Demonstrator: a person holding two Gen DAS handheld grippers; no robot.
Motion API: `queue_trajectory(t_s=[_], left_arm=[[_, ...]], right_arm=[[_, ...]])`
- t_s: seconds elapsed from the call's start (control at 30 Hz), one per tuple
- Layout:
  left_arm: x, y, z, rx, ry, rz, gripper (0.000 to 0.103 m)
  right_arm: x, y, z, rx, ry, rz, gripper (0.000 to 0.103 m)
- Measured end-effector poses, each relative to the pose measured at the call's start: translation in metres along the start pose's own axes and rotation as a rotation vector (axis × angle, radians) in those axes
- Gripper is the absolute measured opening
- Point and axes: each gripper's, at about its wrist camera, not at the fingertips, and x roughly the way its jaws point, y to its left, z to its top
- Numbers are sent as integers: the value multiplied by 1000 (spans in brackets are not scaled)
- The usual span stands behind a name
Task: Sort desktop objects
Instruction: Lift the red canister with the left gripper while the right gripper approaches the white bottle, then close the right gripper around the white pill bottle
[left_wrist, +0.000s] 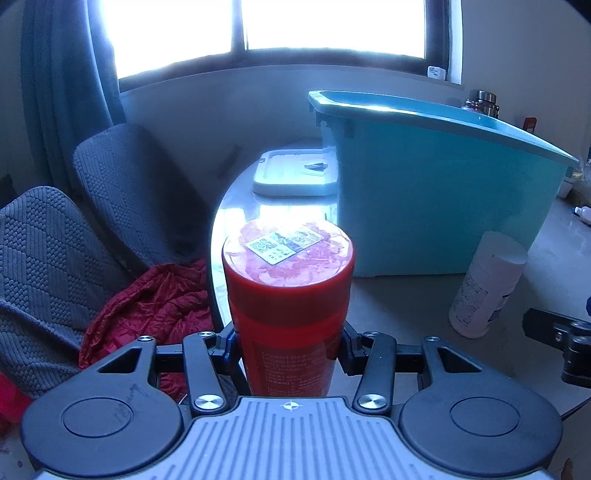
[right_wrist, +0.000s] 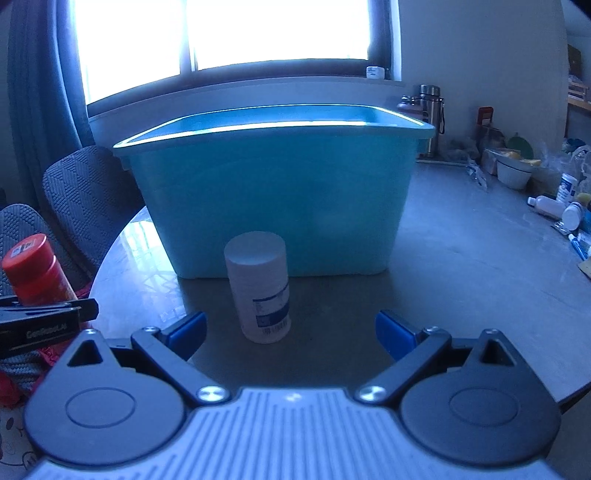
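Observation:
My left gripper (left_wrist: 290, 349) is shut on a red bottle (left_wrist: 288, 295) with a sticker on its cap, held upright near the table's left edge. The same red bottle (right_wrist: 35, 271) shows at the far left of the right wrist view, with the left gripper (right_wrist: 44, 317) around it. A white bottle (right_wrist: 258, 288) stands on the table in front of a large teal bin (right_wrist: 273, 192). My right gripper (right_wrist: 290, 332) is open, just short of the white bottle, which sits slightly left of centre. The white bottle (left_wrist: 487, 284) and the bin (left_wrist: 424, 192) also show in the left wrist view.
A white lid or tray (left_wrist: 295, 173) lies left of the bin. Grey chairs (left_wrist: 122, 192) and a red cloth (left_wrist: 147, 314) are off the table's left edge. Bottles, a bowl and clutter (right_wrist: 546, 188) crowd the right side of the table (right_wrist: 461, 258).

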Motion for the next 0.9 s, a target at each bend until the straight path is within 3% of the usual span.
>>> queue_trajectory(t_s=[0.9], left_arm=[[18,11,4,-14,23,10,50]], right_arm=[[64,13,6,0,39,33,98]])
